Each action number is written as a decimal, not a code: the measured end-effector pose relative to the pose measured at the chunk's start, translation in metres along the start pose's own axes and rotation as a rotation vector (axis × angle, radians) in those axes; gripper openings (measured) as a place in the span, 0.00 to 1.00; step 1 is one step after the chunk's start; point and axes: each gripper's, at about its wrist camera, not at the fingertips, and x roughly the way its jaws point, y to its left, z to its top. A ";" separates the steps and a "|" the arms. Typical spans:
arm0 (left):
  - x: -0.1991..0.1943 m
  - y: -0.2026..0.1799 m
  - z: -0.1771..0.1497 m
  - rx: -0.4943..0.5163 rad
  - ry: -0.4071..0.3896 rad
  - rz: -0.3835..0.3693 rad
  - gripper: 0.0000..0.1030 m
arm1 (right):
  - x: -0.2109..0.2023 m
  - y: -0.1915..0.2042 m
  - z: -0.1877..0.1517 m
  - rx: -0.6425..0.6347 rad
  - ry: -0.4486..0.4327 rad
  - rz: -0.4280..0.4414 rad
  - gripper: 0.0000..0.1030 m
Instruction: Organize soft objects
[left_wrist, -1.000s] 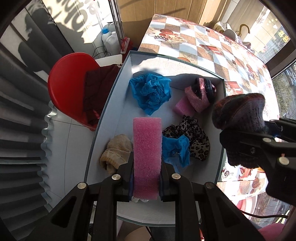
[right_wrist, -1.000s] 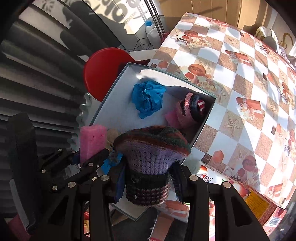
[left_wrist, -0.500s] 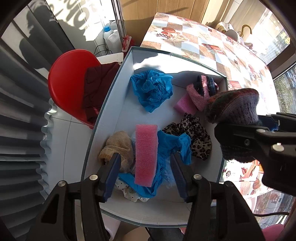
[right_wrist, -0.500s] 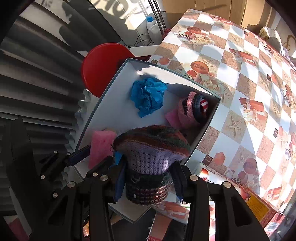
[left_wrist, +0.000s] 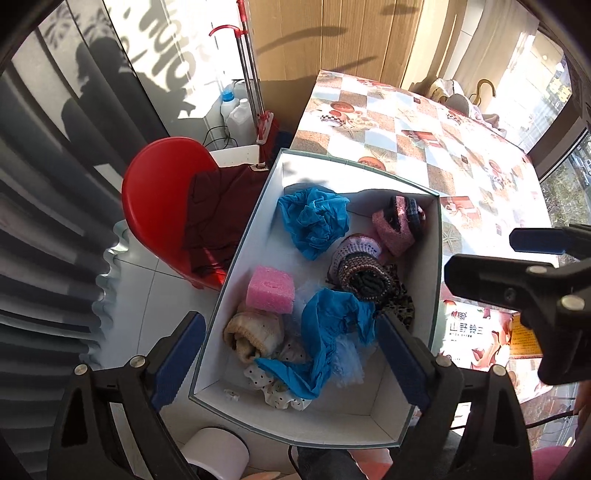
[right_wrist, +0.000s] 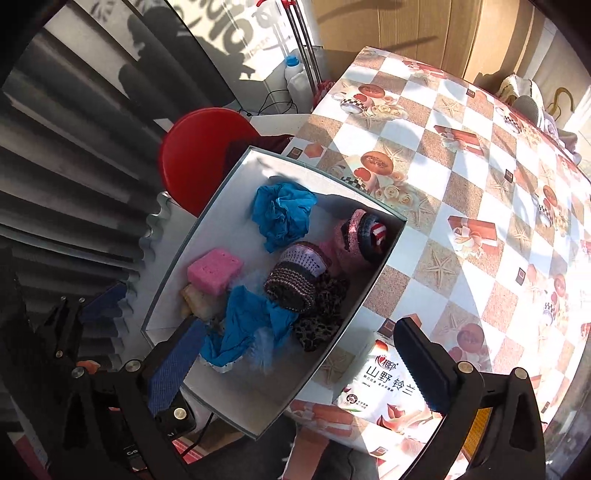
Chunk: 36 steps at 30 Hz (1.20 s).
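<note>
1. Left wrist view: the left gripper (left_wrist: 290, 354) hangs wide open and empty over the white box (left_wrist: 243, 236).
2. The right gripper (right_wrist: 295, 362) gapes empty too.
3. The pink sponge (left_wrist: 270, 290) and the knitted hat (left_wrist: 360, 271) lie inside the box.

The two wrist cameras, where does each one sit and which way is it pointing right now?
Left wrist: on the left gripper, above the box's near end, looking down into the white box; its own open fingers show below, the right gripper at right.
Right wrist: on the right gripper, above the box's near right corner, angled down across box and checkered table; its own open fingers show.
Shared: white box, pink sponge, knitted hat, red chair.
</note>
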 end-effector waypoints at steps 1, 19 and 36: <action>-0.001 0.002 0.001 -0.008 0.015 -0.016 0.92 | -0.003 0.000 -0.002 0.007 -0.006 -0.004 1.00; -0.012 -0.007 -0.012 0.060 0.017 0.017 0.92 | -0.011 0.013 -0.019 0.018 -0.013 -0.098 1.00; -0.015 -0.003 -0.015 0.097 0.006 0.002 0.92 | -0.013 0.020 -0.028 0.054 -0.016 -0.137 1.00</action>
